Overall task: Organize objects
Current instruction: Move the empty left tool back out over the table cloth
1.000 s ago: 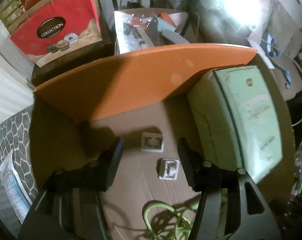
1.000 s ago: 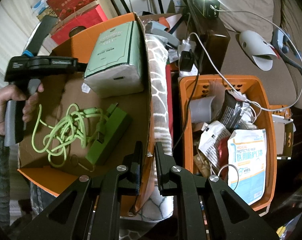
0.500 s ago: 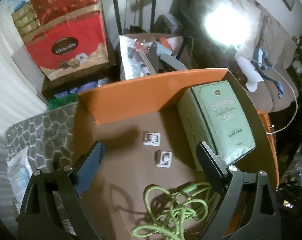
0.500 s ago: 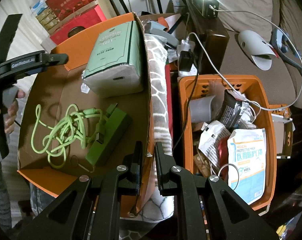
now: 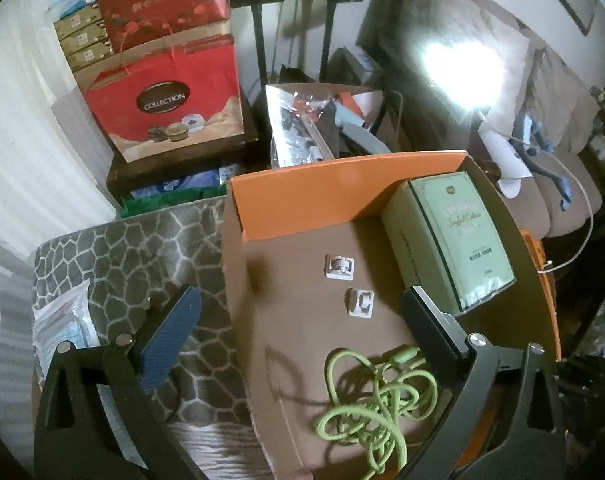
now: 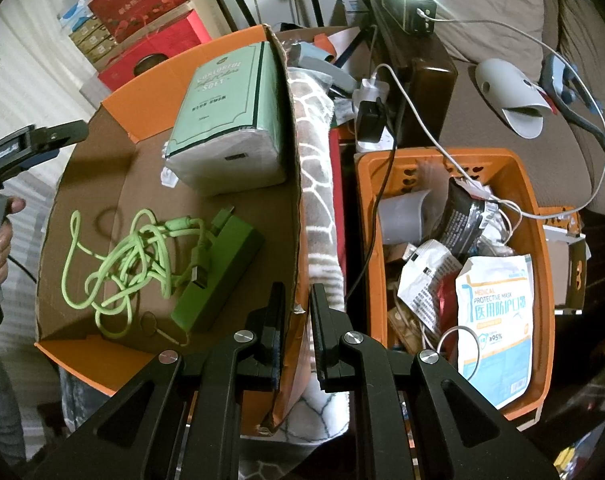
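From the left wrist view, the left gripper [image 5: 300, 312] hangs with jaws spread wide and holding nothing, above the left wall of the cardboard box [image 5: 238, 264]. On the box floor lie two small white clips [image 5: 338, 267], a tangled green cable [image 5: 376, 396] and, against the right wall, a mint tissue pack [image 5: 450, 240]. From the right wrist view, the right gripper [image 6: 296, 320] has its jaws pinched narrowly on the box's right wall. A green power strip [image 6: 218, 272] lies beside the cable, and an orange basket [image 6: 530, 240] of packets stands to the right.
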### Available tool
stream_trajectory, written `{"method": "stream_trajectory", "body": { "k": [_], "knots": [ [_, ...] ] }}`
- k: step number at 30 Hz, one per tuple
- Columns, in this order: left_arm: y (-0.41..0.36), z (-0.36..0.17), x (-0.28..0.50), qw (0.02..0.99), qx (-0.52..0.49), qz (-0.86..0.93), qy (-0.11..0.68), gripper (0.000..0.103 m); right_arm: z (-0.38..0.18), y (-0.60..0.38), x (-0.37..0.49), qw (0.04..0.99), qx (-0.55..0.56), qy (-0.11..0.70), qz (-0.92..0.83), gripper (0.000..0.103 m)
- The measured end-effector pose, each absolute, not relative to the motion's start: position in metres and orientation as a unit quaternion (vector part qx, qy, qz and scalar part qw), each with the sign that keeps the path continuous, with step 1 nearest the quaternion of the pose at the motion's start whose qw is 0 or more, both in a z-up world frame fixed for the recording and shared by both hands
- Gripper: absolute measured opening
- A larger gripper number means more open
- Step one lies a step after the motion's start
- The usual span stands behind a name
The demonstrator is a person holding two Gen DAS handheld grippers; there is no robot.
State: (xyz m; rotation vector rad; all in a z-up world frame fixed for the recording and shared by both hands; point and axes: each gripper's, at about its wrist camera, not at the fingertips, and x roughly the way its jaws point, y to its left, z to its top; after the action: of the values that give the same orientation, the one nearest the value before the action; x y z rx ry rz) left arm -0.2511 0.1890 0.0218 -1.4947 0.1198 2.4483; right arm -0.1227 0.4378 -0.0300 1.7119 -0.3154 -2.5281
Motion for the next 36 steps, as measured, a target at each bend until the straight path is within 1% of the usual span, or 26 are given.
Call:
{"method": "stream_trajectory", "body": {
  "k": [10, 18, 24, 32, 36],
  "knots": [
    [0.166, 0.039, -0.23, 0.137, -0.494, 0.857, 0.05, 0.103, -0.038, 0.441, -0.122, 0.033, 0.563, -0.104, -0.819, 0.011],
    [0.122, 0.037, -0.228, 0.133, -0.513, 0.847, 0.04, 0.103, -0.039, 0.441, -0.122, 0.033, 0.564, -0.103, -0.819, 0.011],
    [0.081, 0.021, -0.23, 0.118, -0.53, 0.839, 0.041, 0.103, -0.034, 0.442, -0.121, 0.033, 0.559, -0.109, -0.821, 0.011],
    [0.047, -0.02, -0.233, 0.106, -0.569, 0.814, 0.042, 0.102, -0.026, 0.438, -0.119, 0.03, 0.555, -0.101, -0.825, 0.011],
    [0.041, -0.034, -0.236, 0.106, -0.582, 0.806, 0.03, 0.095, -0.024, 0.438, -0.118, 0.028, 0.553, -0.102, -0.826, 0.011]
  ]
}}
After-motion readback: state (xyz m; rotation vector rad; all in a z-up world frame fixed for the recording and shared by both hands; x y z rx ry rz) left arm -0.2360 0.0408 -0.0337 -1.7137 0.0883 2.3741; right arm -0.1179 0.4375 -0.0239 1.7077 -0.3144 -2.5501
